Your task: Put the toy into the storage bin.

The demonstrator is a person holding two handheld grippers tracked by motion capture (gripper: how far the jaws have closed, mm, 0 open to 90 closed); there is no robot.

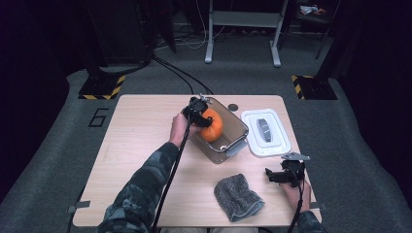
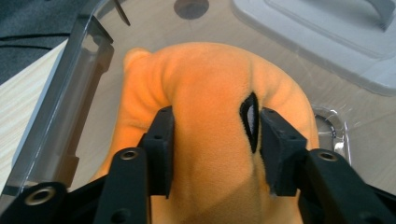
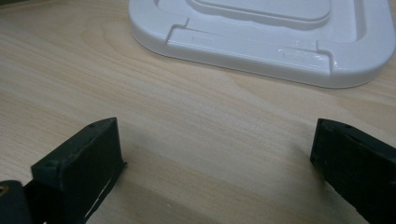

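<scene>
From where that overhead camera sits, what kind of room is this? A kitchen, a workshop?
Most likely a lab or recording studio, not a kitchen. A lone wooden table stands on grey carpet, hazard-striped stand bases flank it, a number 6 is marked on the floor, and cables run across it.

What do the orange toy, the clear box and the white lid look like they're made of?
Orange toy: soft plush; fuzzy nap, dents under the left gripper.
Clear box: likely rigid plastic; transparent, glossy.
White lid: moulded plastic, it seems; smooth sheen.
</scene>
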